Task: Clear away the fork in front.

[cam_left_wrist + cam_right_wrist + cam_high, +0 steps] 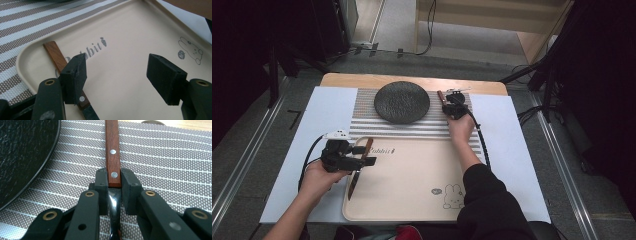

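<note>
A knife (356,178) with a wooden handle (53,53) lies along the left side of a beige tray (412,175) printed with a rabbit. My left gripper (365,155) hovers open over the tray, and its left jaw stands just above the knife handle; nothing is between the jaws (117,67). To the right of a dark round plate (402,102), my right gripper (451,98) is shut on a second wooden-handled utensil (112,142). It holds the utensil at the riveted end of the handle, low over the striped placemat (162,157). The utensil's head is hidden under the gripper.
The plate (22,152) sits on the striped placemat (362,127) just beyond the tray. A pale blue sheet (512,150) covers the table on both sides. Cables and dark stands surround the table on the floor.
</note>
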Demonstrator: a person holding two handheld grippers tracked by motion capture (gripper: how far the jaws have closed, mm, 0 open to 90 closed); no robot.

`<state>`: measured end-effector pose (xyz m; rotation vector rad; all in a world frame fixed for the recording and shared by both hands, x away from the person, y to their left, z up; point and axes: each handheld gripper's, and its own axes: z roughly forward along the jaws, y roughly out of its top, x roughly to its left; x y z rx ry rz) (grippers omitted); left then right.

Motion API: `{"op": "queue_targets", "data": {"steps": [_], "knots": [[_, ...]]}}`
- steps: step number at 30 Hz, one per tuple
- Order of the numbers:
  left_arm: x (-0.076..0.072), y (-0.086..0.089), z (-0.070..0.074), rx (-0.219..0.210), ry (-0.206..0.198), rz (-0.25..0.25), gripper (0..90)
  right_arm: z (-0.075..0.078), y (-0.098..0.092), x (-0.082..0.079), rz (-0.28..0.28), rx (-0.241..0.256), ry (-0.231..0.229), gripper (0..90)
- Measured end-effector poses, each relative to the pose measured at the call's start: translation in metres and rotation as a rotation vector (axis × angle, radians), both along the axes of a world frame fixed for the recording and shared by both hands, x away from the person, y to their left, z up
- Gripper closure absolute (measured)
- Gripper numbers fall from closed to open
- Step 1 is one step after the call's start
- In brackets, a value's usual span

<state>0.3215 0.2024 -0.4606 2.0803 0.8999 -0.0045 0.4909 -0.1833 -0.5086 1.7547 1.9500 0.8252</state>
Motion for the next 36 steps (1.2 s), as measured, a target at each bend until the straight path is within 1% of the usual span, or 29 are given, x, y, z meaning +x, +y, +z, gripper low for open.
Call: {"op": "queue_targets", "data": {"steps": [4, 10, 13, 16, 20, 24, 27, 32, 36], "knots": [[0.000, 0.000, 0.000, -0.002, 0.002, -0.001, 32.9, 0.003, -0.004, 0.000, 0.008, 0.001, 0.010, 75.0], [0.000, -0.001, -0.001, 0.001, 0.001, 0.002, 32.9, 0.011, -0.008, -0.002, 0.026, 0.019, -0.010, 75.1], [0.001, -0.001, -0.001, 0.005, 0.002, 0.003, 32.9, 0.015, -0.010, -0.002, 0.037, 0.019, -0.013, 75.1], [0.001, -0.001, -0.001, 0.004, 0.002, 0.002, 32.9, 0.018, -0.012, -0.003, 0.042, 0.030, -0.015, 75.1], [0.001, -0.001, -0.001, 0.003, 0.005, 0.003, 32.9, 0.024, -0.013, -0.005, 0.056, 0.037, -0.027, 75.1], [0.001, -0.001, -0.001, 0.002, 0.007, 0.002, 32.9, 0.030, -0.014, -0.009, 0.070, 0.056, -0.035, 75.1], [0.001, -0.002, -0.001, 0.002, 0.007, 0.002, 32.9, 0.033, -0.016, -0.011, 0.095, 0.066, -0.035, 75.1], [0.002, -0.001, -0.001, 0.003, 0.011, 0.005, 32.9, 0.041, -0.016, -0.015, 0.118, 0.078, -0.047, 75.1], [0.002, -0.001, -0.001, 0.005, 0.012, 0.006, 32.9, 0.047, -0.016, -0.019, 0.148, 0.077, -0.057, 75.1]]}}
